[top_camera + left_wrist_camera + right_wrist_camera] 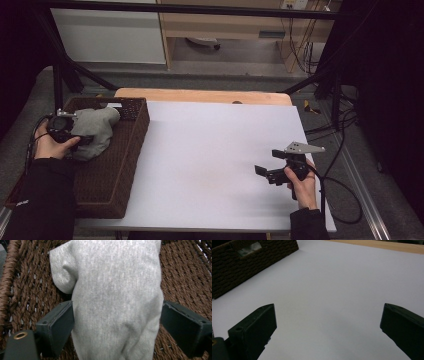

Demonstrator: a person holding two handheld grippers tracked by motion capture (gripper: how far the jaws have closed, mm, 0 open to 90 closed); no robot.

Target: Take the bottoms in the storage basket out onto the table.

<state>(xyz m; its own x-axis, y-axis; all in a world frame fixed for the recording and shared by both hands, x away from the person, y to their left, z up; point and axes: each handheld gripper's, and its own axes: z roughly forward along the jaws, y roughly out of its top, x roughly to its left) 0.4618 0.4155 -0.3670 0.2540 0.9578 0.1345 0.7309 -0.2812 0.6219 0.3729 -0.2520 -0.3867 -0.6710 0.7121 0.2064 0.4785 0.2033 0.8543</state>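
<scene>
Table surface [215, 150]: a white sheet is spread over a wooden tabletop, whose bare wood is seen as a strip along the far edge [200, 95].
Frame: black bars [200, 9] are set across the far side, with slanted struts at the left and right.
Cabinet [107, 30]: a white front is seen beyond the table at the far left.
Wooden furniture [225, 22]: a light wood unit stands at the far centre.
Cables [300, 50]: they hang at the far right.
Floor [200, 80]: grey.
</scene>
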